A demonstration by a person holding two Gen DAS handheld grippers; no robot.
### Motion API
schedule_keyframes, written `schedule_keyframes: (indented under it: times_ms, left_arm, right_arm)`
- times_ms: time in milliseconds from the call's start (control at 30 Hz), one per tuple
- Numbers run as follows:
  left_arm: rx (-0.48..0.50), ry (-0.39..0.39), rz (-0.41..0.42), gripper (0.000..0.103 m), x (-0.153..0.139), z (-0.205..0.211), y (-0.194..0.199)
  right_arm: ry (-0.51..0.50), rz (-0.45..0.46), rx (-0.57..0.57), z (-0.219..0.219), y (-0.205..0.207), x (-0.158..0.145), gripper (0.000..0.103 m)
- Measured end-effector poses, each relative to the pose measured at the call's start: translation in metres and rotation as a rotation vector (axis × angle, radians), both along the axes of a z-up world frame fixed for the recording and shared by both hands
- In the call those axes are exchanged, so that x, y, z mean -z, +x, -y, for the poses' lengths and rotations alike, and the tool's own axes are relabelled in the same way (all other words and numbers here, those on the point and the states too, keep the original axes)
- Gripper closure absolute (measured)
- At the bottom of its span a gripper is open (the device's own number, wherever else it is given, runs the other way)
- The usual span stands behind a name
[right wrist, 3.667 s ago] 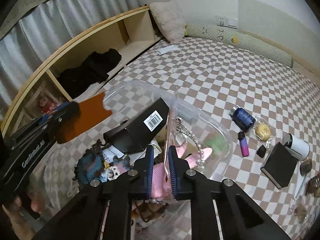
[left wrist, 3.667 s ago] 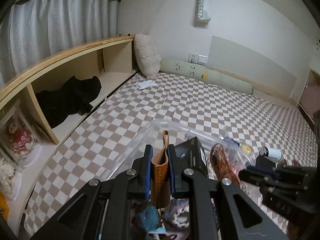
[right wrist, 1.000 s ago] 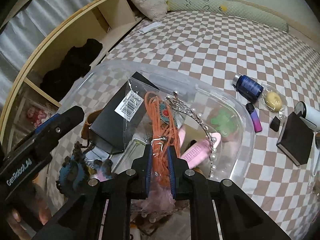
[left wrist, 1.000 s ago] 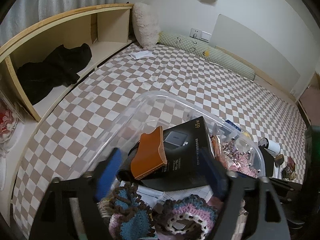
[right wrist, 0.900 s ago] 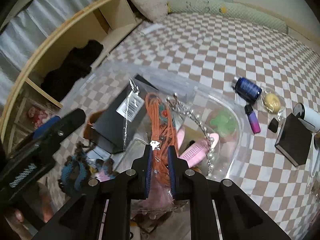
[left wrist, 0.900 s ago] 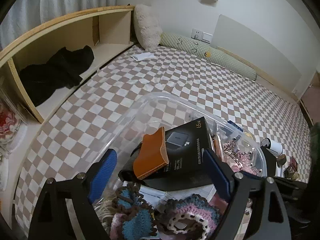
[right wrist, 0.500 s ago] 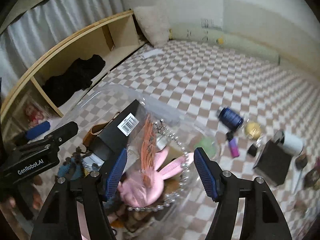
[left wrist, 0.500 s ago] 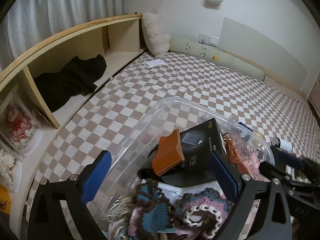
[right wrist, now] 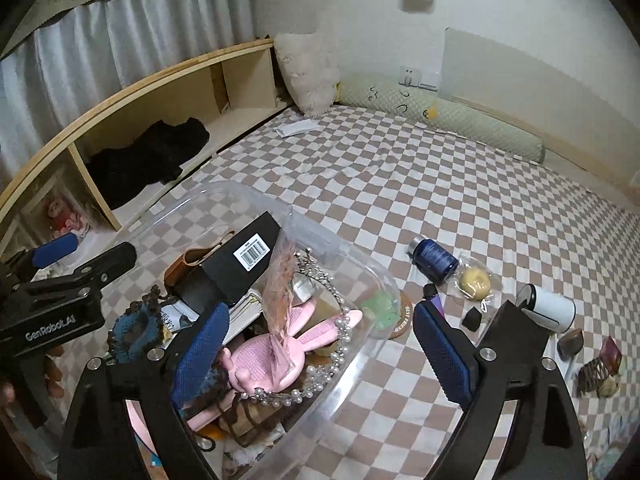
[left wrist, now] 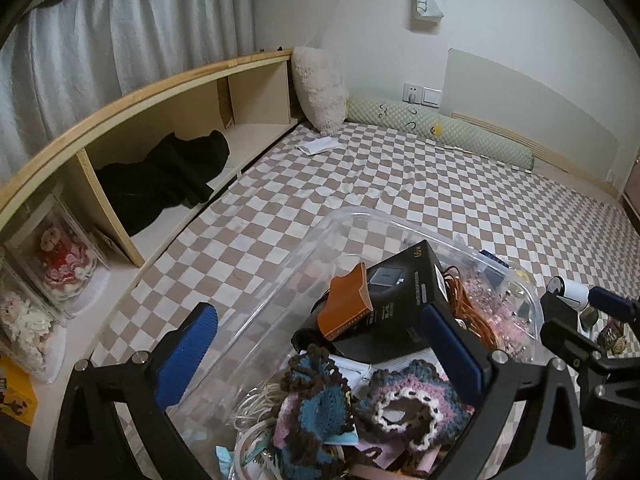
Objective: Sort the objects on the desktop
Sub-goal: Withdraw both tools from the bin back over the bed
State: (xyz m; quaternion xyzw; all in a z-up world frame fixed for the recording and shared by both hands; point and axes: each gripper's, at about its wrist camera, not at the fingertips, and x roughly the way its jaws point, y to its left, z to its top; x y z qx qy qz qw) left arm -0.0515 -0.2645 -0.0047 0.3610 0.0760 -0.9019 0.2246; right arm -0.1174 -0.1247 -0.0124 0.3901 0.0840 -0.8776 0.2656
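A clear plastic bin (right wrist: 240, 190) sits on the checkered cover, holding a black box (right wrist: 244, 260), a brown leather case (left wrist: 348, 308), crochet pieces (left wrist: 320, 396), a pink bunny comb (right wrist: 280, 348), a pearl tiara (right wrist: 320, 360) and a bag of orange cord (right wrist: 280, 280). My right gripper (right wrist: 320, 316) hovers above the bin's near right part. Its jaws are opening, and the bag stands free below them with no pad touching it. My left gripper (left wrist: 316, 320) is open over the bin's left part, above the leather case, holding nothing.
Right of the bin lie a blue bottle (right wrist: 434, 258), a bagged yellow item (right wrist: 474, 282), a white cylinder (right wrist: 548, 308) and small dark bits (right wrist: 472, 318). A wooden shelf (left wrist: 160, 92) with black cloth (left wrist: 168, 176) runs along the left. A pillow (left wrist: 320, 84) and bolster (left wrist: 460, 136) line the far wall.
My right gripper let go of the bag of orange cord into the bin, opened wide and lifted. My left gripper's jaws spread wider and it drew up and back.
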Motion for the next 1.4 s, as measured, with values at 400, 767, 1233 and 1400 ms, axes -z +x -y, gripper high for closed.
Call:
schedule_keyframes:
  times_ms: [400,767,1233,1400]
  left_arm:
    - [0.025,-0.01,-0.036,0.0,-0.02,-0.019,0.019]
    - [0.123,-0.041,-0.113,0.0,-0.055,-0.061,0.031]
    - [0.223,-0.107,-0.243,0.0,-0.09,-0.136,0.031]
    - [0.26,-0.03,-0.212,0.0,-0.084,-0.156,0.015]
  right_arm:
    - [-0.038,-0.035,0.05,-0.032,0.01,-0.015,0.0]
    - [-0.087,-0.109,0.132,-0.086,0.02,-0.044,0.0]
    - [-0.118,-0.267,0.312,-0.186,0.041,-0.081,0.0]
    - [-0.049,-0.315,0.346,-0.219,0.047,-0.074,0.0]
